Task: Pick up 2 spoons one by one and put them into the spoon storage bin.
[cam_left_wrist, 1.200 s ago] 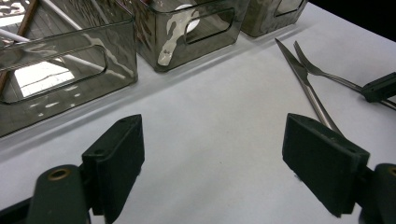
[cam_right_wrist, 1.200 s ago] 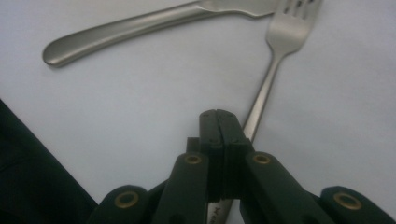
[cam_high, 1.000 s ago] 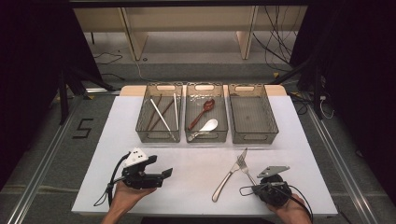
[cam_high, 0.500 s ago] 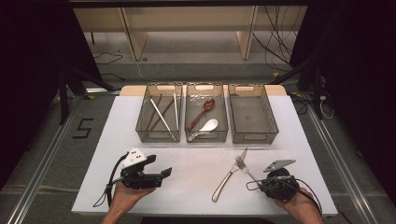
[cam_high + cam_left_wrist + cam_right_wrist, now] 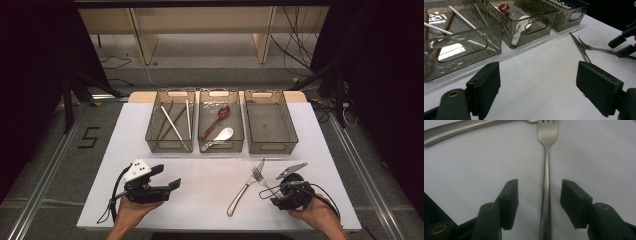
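Observation:
A steel fork (image 5: 260, 176) and a table knife (image 5: 242, 192) lie crossed on the white table (image 5: 210, 170), right of centre. My right gripper (image 5: 264, 191) points left at the fork's handle. In the right gripper view the fork (image 5: 545, 170) runs straight up between the jaws of the right gripper (image 5: 539, 191). Those jaws have just been opening and stand open, with neither pad pressing the handle. The knife (image 5: 456, 130) crosses the top left. My left gripper (image 5: 167, 176) rests at the front left, open, with nothing between its fingers (image 5: 486, 85).
Three smoky plastic bins stand in a row at the back. The left bin (image 5: 169, 145) holds chopsticks, the middle bin (image 5: 221, 146) a red spoon and a white spoon, and the right bin (image 5: 272, 146) holds nothing. Bare tabletop lies between the two grippers.
The right gripper has edged a little up the table toward the fork, and its jaws have spread apart. The left gripper has not moved.

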Demonstrator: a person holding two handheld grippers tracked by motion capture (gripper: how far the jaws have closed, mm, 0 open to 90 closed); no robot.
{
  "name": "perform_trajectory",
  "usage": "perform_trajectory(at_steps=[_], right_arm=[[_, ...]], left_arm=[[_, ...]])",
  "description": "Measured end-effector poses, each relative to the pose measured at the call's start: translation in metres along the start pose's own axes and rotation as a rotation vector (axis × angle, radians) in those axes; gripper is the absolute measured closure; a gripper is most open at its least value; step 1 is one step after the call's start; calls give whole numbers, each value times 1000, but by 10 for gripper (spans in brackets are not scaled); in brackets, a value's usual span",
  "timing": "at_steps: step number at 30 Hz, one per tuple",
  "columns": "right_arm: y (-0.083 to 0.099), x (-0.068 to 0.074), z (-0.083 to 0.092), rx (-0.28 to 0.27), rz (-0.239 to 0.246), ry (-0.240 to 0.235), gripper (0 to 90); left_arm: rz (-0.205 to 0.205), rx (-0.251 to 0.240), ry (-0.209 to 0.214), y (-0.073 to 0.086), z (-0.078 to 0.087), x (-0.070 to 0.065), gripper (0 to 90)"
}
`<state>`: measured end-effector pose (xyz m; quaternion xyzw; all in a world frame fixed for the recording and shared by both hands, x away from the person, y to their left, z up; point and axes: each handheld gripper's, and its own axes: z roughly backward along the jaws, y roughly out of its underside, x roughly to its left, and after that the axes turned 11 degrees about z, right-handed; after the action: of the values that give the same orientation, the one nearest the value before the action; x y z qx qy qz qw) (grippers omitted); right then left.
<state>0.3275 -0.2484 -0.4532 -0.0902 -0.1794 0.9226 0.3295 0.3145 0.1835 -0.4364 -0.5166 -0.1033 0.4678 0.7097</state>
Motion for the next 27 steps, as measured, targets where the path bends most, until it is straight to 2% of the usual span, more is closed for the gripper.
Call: perform_trajectory(at_steps=[11,21,27], right_arm=[[-10,-3,-6,41,3,-13,460],[-13,-3,-8,64,3,-3,443],[-13,-3,-10,91,5,2,521]], left_arm=[[3,-21,6,0,3,1,181],[5,-38,12,-1,5,1,174],[5,-38,13,0,4,1,173]])
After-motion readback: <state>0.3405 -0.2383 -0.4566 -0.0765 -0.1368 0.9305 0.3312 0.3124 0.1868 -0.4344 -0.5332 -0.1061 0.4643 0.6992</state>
